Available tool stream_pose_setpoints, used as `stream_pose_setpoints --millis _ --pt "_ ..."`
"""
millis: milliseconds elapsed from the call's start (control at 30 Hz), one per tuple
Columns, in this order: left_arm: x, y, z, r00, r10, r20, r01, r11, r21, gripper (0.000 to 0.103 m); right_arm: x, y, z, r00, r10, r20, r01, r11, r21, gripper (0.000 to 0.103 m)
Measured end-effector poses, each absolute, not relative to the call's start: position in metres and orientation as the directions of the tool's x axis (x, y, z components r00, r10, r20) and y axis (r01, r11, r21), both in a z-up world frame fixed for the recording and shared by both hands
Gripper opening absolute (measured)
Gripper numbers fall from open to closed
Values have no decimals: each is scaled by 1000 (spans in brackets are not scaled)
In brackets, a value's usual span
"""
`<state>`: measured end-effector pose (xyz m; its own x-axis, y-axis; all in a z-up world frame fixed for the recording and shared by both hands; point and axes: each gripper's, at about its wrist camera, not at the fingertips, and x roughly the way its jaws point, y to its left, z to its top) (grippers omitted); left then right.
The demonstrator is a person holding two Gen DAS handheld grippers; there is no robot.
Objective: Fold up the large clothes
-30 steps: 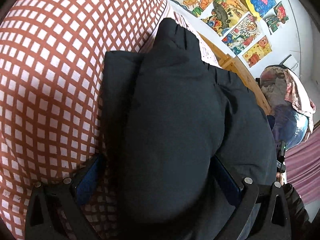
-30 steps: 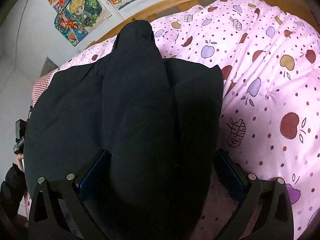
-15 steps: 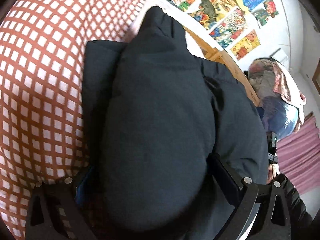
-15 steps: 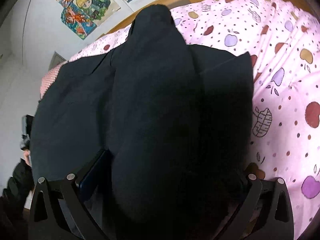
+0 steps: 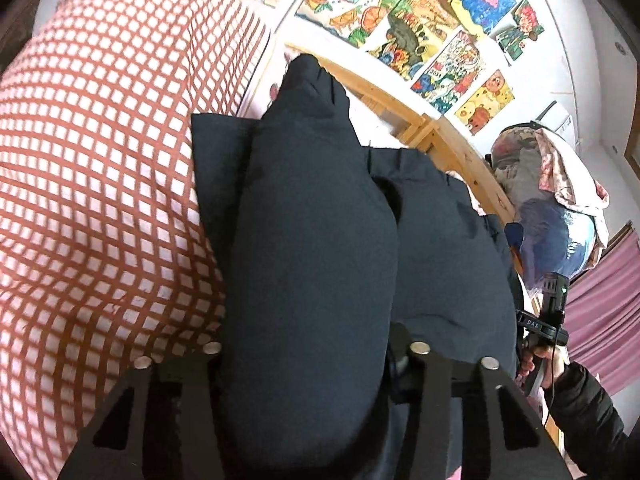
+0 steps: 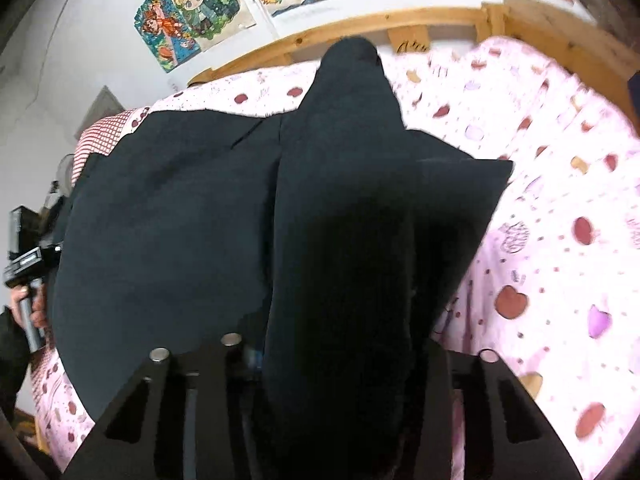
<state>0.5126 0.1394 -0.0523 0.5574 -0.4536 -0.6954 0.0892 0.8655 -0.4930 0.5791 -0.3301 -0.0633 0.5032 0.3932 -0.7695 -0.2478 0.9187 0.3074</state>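
Observation:
A large black padded jacket (image 5: 312,220) lies on the bed, and a thick fold of it rises between the fingers in both wrist views. My left gripper (image 5: 312,356) is shut on this fold near the checked quilt, its fingertips buried in the fabric. My right gripper (image 6: 336,352) is shut on a fold of the same jacket (image 6: 168,220) at the side over the pink sheet. The jacket's body spreads out flat between the two grippers.
A red-and-white checked quilt (image 5: 100,180) lies left of the jacket and a pink fruit-print sheet (image 6: 560,240) to its right. A wooden bed frame (image 6: 360,24) runs behind, under wall posters. A clothes pile (image 5: 552,200) stands beyond it. A hand (image 5: 532,360) grips a handle.
Both grippers' jaws have narrowed from wide open to shut on folds of the jacket. The jacket has been lifted and drawn back, so more of the bed frame and wall shows.

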Motion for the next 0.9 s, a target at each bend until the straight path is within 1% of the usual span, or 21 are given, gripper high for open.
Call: stream_pose_setpoints --millis 67,133,167,300,467,633,900 --pt "506 136 -40 568 -442 -695 102 875 -473 38 576 -325 -49 526 368 -767 -240 929 282 29" --pt "499 134 -28 580 -437 -688 118 880 -459 33 571 -318 -31 553 356 -753 -251 933 257 26" --pt "493 132 -20 581 -457 -674 138 871 -472 31 567 -315 -24 563 353 -748 -257 934 247 25" --pt "476 123 4 594 -455 -664 170 877 -449 28 548 -307 9 599 350 -720 -274 935 227 24" --pt "454 125 22 589 -479 -651 166 860 -482 27 521 -319 36 619 355 -700 -286 933 220 23" --pt "428 128 31 561 -483 -673 145 857 -494 27 475 -345 49 614 372 -696 -302 926 228 23" --pt "389 146 19 525 -480 -703 124 860 -494 27 434 -342 43 584 377 -719 -318 921 224 23"
